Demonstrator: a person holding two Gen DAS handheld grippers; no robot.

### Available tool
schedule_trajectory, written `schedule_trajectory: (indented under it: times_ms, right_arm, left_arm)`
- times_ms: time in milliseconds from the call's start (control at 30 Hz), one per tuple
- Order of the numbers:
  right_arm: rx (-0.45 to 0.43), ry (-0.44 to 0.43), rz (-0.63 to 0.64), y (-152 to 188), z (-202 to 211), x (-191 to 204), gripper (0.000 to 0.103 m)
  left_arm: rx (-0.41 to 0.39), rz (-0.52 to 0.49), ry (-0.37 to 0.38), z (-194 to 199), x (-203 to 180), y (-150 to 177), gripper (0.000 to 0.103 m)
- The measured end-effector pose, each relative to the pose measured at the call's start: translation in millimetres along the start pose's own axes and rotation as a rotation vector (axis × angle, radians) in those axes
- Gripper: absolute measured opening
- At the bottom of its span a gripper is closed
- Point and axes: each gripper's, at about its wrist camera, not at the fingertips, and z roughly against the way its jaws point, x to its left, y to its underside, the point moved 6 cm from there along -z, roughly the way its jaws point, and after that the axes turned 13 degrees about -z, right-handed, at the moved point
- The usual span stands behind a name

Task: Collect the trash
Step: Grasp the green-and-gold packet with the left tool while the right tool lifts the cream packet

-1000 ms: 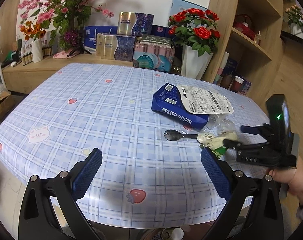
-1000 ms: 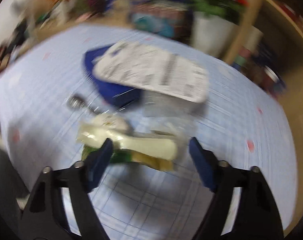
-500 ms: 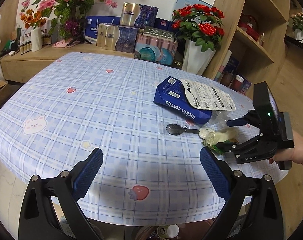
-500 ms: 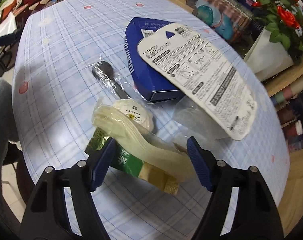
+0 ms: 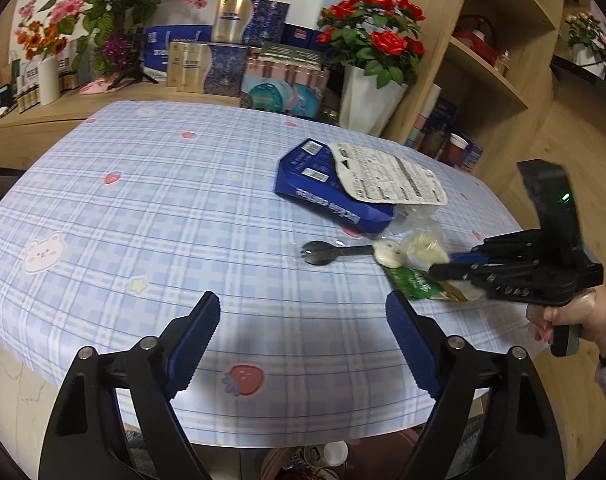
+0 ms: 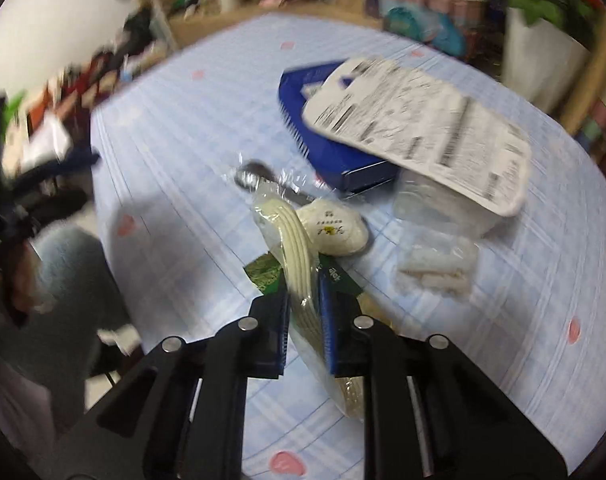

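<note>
From the left wrist camera, the left gripper [image 5: 299, 332] hung over the near edge of the table [image 5: 151, 208] with its jaws wide and nothing between them, though they had just been closing a little. The blue coffee box [image 5: 323, 196] served as landmark: a white printed card [image 5: 387, 176] lay partly on its right end, and a black spork [image 5: 327, 251] lay just in front of it. Right of the spork, the right gripper [image 5: 443, 266] reached in from a hand [image 5: 583, 316] and pinched a pale cream packet [image 5: 423, 250] above a green wrapper [image 5: 413, 284].

From the right wrist camera, which was blurred, the right gripper's [image 6: 303, 300] jaws had just been closing and its blue pads pressed on the cream packet [image 6: 295, 256], nearly together. The green wrapper [image 6: 263, 274] showed beneath it, in front of the coffee box [image 6: 327, 148]. A white round sachet [image 6: 335, 230] lay just beside the packet, and a clear bag [image 6: 435, 268] lay right of it.
</note>
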Motion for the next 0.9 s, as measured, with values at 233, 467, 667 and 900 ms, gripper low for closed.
schedule_trajectory:
  times_ms: [233,467,667,900]
  right_arm:
    - [-0.180,0.047,-0.290,24.5,38.4,-51.0,0.016]
    - [-0.221,0.061,-0.493,63.5,46.0,-91.5,0.016]
    - [-0.245,0.020,-0.544,77.5,52.8,-92.8,0.016]
    - [-0.261,-0.008,-0.574,83.7,57.1,-95.1,0.016]
  left_arm:
    - [0.031,-0.087,0.087,-21.5,-44.7,-10.8,0.077]
    - [0.083,-0.351,0.171,-67.8,-109.0,-23.5,0.067]
    - [0.159,-0.607,0.183,-103.3,-142.6,-16.1,0.057]
    - [0.203,-0.748,0.126,-133.9,-153.5,-13.0,0.034]
